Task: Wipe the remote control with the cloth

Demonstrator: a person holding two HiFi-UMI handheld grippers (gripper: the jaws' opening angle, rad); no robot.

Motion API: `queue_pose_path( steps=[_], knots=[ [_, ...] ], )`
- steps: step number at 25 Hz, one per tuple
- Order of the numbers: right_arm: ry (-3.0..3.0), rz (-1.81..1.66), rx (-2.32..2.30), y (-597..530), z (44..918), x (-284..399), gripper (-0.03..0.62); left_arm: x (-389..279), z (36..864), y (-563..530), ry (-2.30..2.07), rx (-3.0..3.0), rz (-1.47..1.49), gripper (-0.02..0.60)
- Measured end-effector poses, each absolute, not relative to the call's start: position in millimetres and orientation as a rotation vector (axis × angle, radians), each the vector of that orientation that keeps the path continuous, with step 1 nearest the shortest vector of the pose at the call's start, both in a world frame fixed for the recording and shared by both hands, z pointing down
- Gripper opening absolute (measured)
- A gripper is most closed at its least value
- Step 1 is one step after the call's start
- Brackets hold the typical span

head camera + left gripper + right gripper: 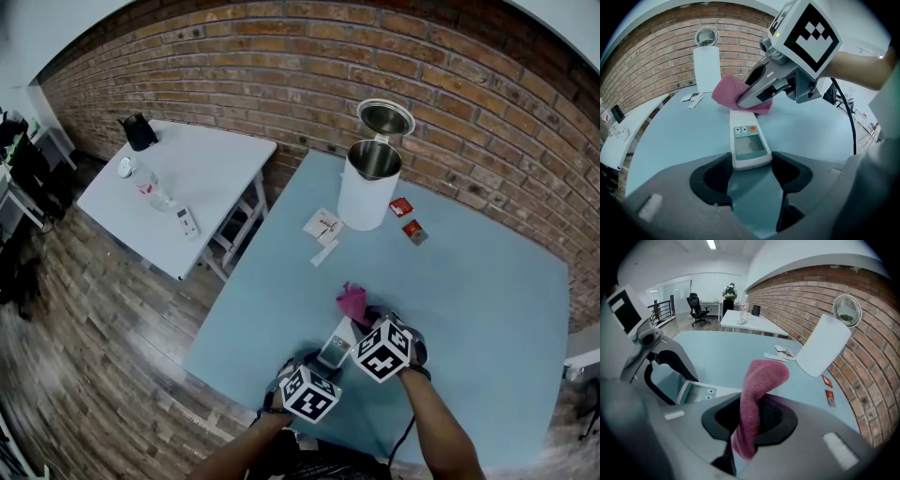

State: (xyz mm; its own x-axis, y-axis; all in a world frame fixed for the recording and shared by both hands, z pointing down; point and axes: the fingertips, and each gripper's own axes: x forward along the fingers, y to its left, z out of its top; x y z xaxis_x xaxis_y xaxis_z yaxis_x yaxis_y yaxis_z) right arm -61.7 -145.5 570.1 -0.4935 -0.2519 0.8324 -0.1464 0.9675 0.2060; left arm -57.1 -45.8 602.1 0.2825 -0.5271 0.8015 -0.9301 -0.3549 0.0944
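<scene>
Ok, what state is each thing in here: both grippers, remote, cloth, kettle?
left gripper: closed on the near end of the remote control.
right gripper: shut on the cloth.
remote control: flat on the table, buttons up, far end under the cloth.
cloth: bunched, draped onto the remote control.
kettle: upright, lid open.

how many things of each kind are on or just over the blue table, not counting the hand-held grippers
kettle: 1
remote: 1
cloth: 1
red packets: 2
white papers: 2
total: 7
</scene>
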Motion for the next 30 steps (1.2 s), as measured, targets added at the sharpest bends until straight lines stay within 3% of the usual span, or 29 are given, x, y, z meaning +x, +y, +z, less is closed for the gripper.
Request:
queue_pose_path(
  steps=[30],
  knots=[
    [-2.183,0.0,-0.095,-38.9,560.9,-86.3,0.075,-58.0,602.7,-46.7,-1.309,2.005,0.918,0.271]
  ],
)
